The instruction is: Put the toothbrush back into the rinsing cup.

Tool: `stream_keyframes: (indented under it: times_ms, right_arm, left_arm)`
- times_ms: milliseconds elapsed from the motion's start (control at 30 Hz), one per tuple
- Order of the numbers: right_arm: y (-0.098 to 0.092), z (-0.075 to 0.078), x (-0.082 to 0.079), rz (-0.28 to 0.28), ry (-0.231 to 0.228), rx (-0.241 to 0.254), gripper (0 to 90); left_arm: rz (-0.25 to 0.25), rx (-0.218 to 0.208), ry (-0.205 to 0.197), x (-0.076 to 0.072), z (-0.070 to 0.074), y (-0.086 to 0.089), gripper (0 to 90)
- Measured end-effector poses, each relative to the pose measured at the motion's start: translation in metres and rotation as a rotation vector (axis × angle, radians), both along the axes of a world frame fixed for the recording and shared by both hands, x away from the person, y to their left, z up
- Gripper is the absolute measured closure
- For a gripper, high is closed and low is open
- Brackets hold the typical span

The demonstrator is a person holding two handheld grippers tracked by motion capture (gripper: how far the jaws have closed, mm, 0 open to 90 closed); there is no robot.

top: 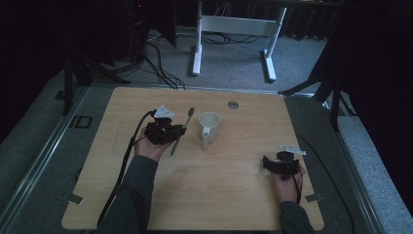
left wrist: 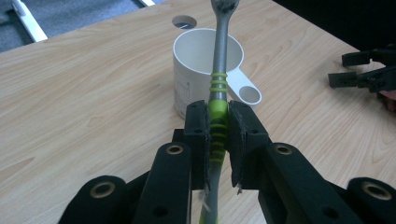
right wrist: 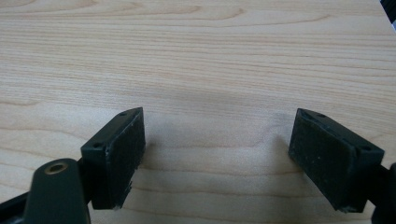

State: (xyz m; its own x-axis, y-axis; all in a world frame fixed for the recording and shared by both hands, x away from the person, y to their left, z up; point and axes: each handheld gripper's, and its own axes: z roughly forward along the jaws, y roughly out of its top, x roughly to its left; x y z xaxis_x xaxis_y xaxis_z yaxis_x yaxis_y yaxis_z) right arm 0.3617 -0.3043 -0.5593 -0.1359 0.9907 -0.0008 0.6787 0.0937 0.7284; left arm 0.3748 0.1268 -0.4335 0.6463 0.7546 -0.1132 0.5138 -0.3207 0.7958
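My left gripper (left wrist: 218, 122) is shut on a grey and green toothbrush (left wrist: 218, 65), clamped at its ribbed green grip; the brush head points away toward the white cup. In the high view the left gripper (top: 171, 130) sits left of centre with the toothbrush (top: 182, 129) slanting beside it. A white cup (top: 209, 126) with a flat handle stands upright just right of it, the same cup (left wrist: 198, 58) close ahead of the jaws. My right gripper (top: 267, 164) rests low at the table's right front, open, with bare wood between its pads (right wrist: 122, 154).
A round cable hole (top: 233, 104) lies in the wooden table (top: 234, 195) behind the cup. Beyond the far edge stand a white desk frame (top: 234, 29), dark stands and floor cables. A black cable (top: 124, 165) trails from the left gripper along the forearm.
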Motion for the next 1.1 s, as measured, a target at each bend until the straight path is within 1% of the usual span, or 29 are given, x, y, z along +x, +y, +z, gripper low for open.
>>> stream_keyframes:
  times_ms: [267,467,667,900,1100]
  right_arm:
    - [0.0,0.0,0.0,0.0,0.0,0.0,18.1]
    - [0.0001,0.0,0.0,0.0,0.001,0.001,18.1]
    - [0.0001,0.0,0.0,0.0,0.001,0.001,18.1]
    - [0.0001,0.0,0.0,0.0,0.001,0.001,18.1]
    - [0.0,0.0,0.0,0.0,0.001,0.0,18.1]
  left_arm:
    - [0.0,-0.013,-0.015,0.0005,-0.0006,-0.0005,78.8]
    - [-0.01,-0.034,-0.027,0.0007,-0.0013,-0.0019,78.8]
    - [-0.016,-0.037,-0.04,0.0006,-0.0022,-0.0035,78.8]
    - [-0.023,-0.058,-0.058,0.0008,-0.002,-0.0039,78.7]
    - [-0.024,-0.06,-0.069,0.0006,-0.0024,-0.0054,78.7]
